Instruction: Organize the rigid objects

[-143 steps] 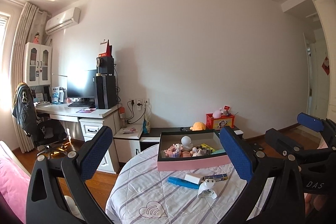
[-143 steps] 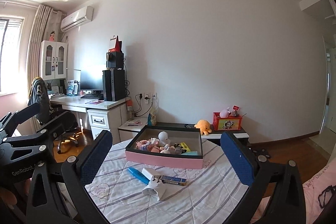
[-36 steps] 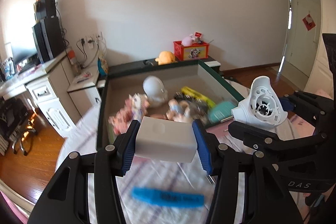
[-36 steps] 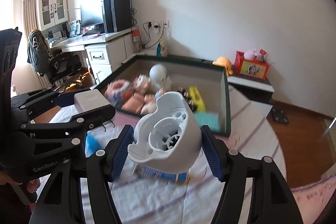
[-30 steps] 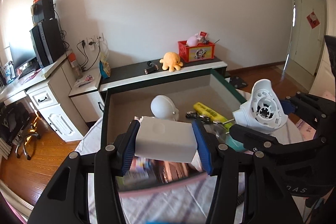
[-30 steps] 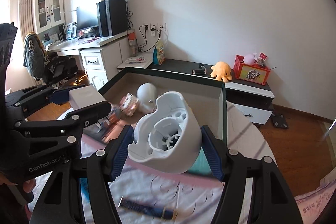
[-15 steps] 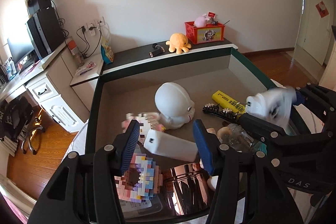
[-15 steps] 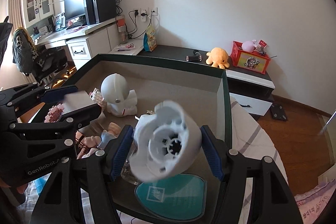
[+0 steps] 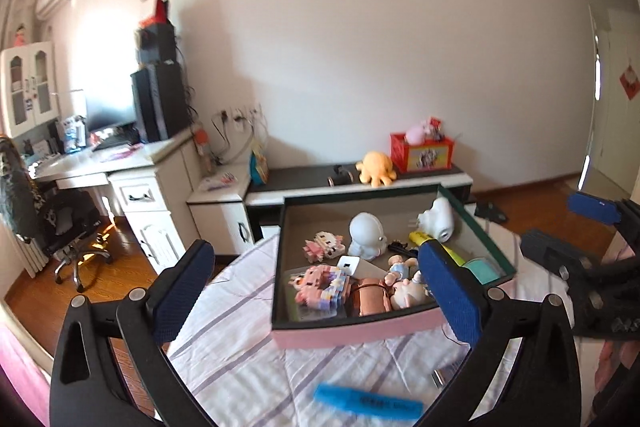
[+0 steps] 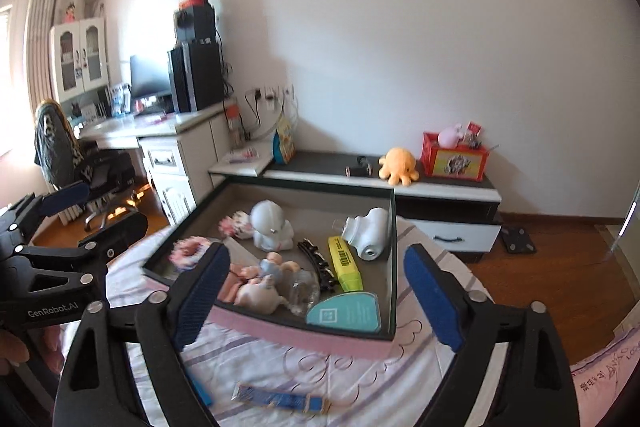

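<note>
Both grippers, left and right, gape empty before the crowded box; a blurry blue marker lies nearer.

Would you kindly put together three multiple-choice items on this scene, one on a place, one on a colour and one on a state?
1. Where does the white fan-like device lie?
A. on the striped cloth
B. inside the box, in its far right corner
C. in the right gripper

2. What colour is the front outer wall of the box?
A. pink
B. yellow
C. white

3. How do the left gripper and right gripper stand?
A. both shut on objects
B. only the left open
C. both open and empty

Answers:
1. B, it rests on its side by the box's far right wall.
2. A, the front wall shows pink.
3. C, nothing sits between either pair of blue pads.
</note>
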